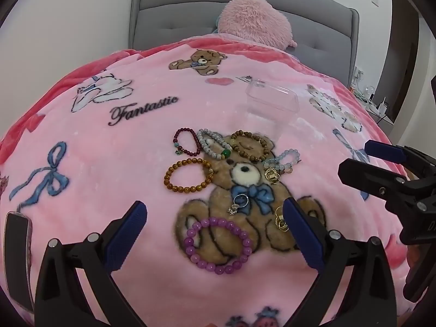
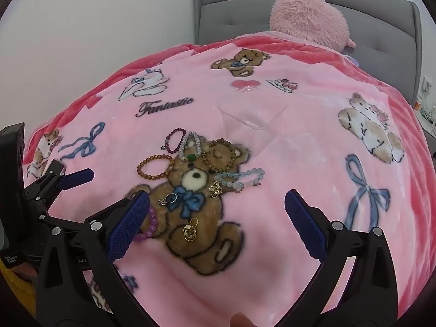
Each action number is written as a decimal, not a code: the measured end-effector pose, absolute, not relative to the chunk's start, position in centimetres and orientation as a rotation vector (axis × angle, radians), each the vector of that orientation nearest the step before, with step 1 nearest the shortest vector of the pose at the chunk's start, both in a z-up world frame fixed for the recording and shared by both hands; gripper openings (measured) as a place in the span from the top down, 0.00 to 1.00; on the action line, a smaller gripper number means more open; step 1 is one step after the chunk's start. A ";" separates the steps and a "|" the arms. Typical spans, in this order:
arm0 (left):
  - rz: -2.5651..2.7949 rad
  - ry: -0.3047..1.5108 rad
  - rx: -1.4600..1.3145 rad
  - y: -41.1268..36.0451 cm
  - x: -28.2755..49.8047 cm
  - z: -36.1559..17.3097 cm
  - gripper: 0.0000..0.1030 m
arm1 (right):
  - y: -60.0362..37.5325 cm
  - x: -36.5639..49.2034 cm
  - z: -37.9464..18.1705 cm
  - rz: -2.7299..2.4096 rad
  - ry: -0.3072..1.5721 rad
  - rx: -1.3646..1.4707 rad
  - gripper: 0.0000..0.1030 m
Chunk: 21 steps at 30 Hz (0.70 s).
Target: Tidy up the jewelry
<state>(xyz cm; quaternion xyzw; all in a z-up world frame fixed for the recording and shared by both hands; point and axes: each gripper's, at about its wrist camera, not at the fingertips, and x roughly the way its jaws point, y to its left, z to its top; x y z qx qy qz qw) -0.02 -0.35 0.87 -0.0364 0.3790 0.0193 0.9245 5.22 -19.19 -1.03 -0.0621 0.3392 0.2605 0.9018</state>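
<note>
Jewelry lies spread on a pink blanket (image 1: 114, 163) over a bed, gathered on and around the big printed bear (image 1: 245, 174) at the blanket's middle. Above the bear's head sit a dark red bracelet (image 1: 188, 142), a grey bracelet with a green bead (image 1: 214, 144) and a brown wooden bracelet (image 1: 252, 147); an amber bracelet (image 1: 188, 175) rests just left of its face, a pale blue bracelet (image 1: 284, 162) to the right. A silver ring (image 1: 239, 203) lies on the bear's blue bow, gold rings (image 1: 272, 175) beside its cheek, more gold rings (image 2: 190, 230) by its arm. A purple bracelet (image 1: 218, 245) lies on the bear's belly. A clear plastic box (image 1: 268, 106) stands beyond the bear's head. Left claw (image 1: 215, 234) hovers over the belly, jaws wide apart and empty; right claw (image 2: 218, 226) hangs right of the bear, jaws likewise apart and empty
</note>
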 end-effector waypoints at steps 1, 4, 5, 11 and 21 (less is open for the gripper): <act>0.036 0.776 -0.074 -0.3 -0.1 0.9 0.05 | -19.2 5.2 -1.0 0.540 0.701 -0.128 0.08; 0.036 0.770 -0.078 -0.1 -0.1 0.7 0.05 | -19.2 5.2 -1.0 0.540 0.702 -0.129 0.08; 0.037 0.767 -0.079 -0.1 -0.1 0.7 0.05 | -19.1 5.3 -1.0 0.540 0.702 -0.128 0.08; 0.040 0.764 -0.074 0.0 -0.1 0.8 0.05 | -18.9 5.3 -1.2 0.540 0.694 -0.126 0.08; 0.042 0.761 -0.076 -0.1 -0.1 0.9 0.05 | -19.6 5.2 -1.1 0.541 0.692 -0.125 0.08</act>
